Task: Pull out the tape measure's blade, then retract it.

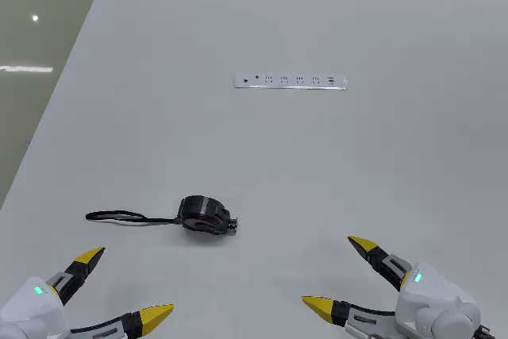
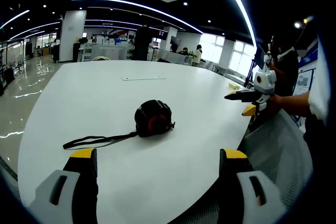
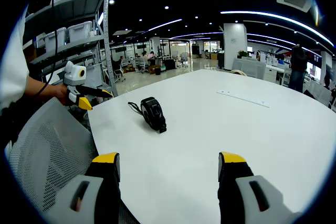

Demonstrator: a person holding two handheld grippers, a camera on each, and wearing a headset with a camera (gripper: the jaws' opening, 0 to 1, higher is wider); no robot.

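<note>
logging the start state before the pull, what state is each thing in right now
tape measure: retracted, lying on the table, not gripped
strap: stretched out flat
left claw: open, empty
right claw: open, empty
power strip: nothing plugged in

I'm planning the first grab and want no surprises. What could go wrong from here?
1. The tape measure lies loose on the smooth table; a one-sided nudge from the open left tongs could slide it away.
2. Its strap trails toward the left tongs and could get pinched instead of the case.
3. The blade tip, on the side nearer the right tongs, looks small; a weak pinch may slip.
</note>
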